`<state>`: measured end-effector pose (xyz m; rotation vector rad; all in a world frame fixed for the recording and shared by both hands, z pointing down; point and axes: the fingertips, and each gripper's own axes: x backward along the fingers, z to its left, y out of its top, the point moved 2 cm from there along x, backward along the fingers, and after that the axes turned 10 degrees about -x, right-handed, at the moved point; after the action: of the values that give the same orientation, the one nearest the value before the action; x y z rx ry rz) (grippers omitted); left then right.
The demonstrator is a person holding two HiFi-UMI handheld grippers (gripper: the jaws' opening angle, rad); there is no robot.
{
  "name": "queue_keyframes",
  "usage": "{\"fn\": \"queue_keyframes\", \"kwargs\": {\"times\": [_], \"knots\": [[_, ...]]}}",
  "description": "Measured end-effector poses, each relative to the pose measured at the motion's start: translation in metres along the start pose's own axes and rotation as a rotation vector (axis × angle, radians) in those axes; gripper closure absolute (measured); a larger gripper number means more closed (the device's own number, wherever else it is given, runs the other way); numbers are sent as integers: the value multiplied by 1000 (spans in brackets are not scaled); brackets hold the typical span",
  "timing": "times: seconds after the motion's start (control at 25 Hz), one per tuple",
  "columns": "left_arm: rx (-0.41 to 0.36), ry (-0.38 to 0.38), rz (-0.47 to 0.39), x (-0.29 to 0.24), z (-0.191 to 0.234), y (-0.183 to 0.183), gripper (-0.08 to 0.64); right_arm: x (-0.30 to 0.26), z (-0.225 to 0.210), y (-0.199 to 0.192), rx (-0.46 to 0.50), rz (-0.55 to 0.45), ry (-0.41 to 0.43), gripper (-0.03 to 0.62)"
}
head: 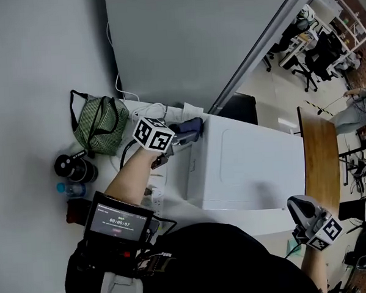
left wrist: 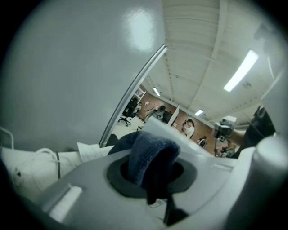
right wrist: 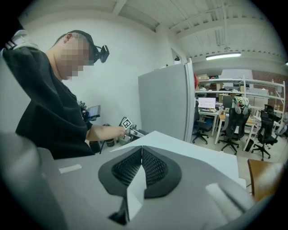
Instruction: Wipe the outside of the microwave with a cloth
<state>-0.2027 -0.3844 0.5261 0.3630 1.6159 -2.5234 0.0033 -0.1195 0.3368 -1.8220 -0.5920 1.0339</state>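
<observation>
"Pinching the cloth (left wrist: 150, 155) firmly enough with that left gripper (head: 181, 137)?"

"I think so. Its jaws are clamped on a bunched fold of the dark blue towelling. The wad sits against the far left top corner of the microwave (head: 251, 164), at the back. My right gripper (right wrist: 141, 157) has its tips pressed together with nothing between them, as far as I can see. It sits at the oven's near right corner."

"So what worries you?"

"Three things. Only a fold is in the jaws, so dragging it along the edge could pull it loose and drop it behind the oven. The white cables (head: 145, 108) lie just beside that corner, and a wide stroke could snag them. And the green striped bag (head: 99, 124) and the dark bottle (head: 77, 168) stand close to my left arm (head: 132, 170), so swinging back might knock them."

"And the right side?"

"If I lean on that corner too hard while pushing with the left, the whole box may skid on the table (head: 236, 218)."
</observation>
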Motion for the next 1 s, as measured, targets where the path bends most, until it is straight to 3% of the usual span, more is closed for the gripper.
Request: {"fn": "queue_keyframes", "kwargs": {"times": [0.12, 0.24, 0.32, 0.52, 0.64, 0.88, 1.0], "knots": [[-55, -49, 9, 16, -36, 27, 503, -1, -5, 17, -18, -92, 1, 586], [-45, -112, 75, 7, -64, 16, 503, -5, 0, 32, 9, -134, 24, 586], [-43, -107, 107, -2, -67, 6, 503, -11, 4, 38, 25, -136, 41, 586], [-24, -71, 109, -9, -46, -10, 503, -18, 11, 32, 22, -67, 39, 586], [-44, -6, 197, -22, -21, -42, 503, -20, 12, 24, 22, -22, 11, 586], [114, -13, 180, -47, 18, -99, 505, -23, 18, 24, 43, 48, -13, 586], [136, 14, 219, -55, 29, -125, 505, -24, 25, 27, 61, 59, -12, 586]]}}
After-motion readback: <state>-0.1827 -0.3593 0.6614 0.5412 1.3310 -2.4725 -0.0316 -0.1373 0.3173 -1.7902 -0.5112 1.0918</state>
